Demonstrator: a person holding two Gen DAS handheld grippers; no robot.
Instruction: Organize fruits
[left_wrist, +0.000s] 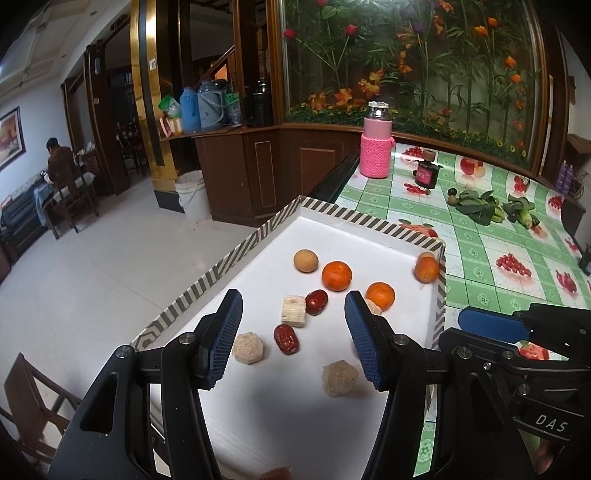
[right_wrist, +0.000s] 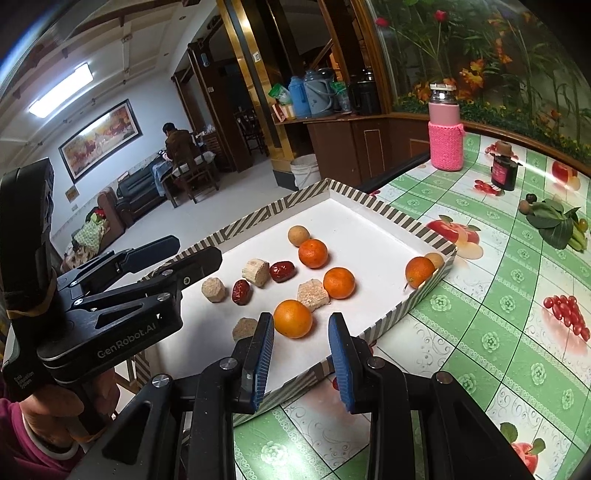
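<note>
Setting: a lived-in home, open dining and sitting room. Evidence: counter (right_wrist: 491, 295) under a green fruit-print oilcloth; wooden sideboard (left_wrist: 236, 162) carrying blue thermos flasks (left_wrist: 201, 107); glass-fronted display of artificial flowers (left_wrist: 406, 59) along the counter's far edge; framed painting (right_wrist: 99, 138) above a dark sofa (right_wrist: 138, 194); a person seated at a dining table (right_wrist: 177, 147); tiled floor (left_wrist: 92, 266).
</note>
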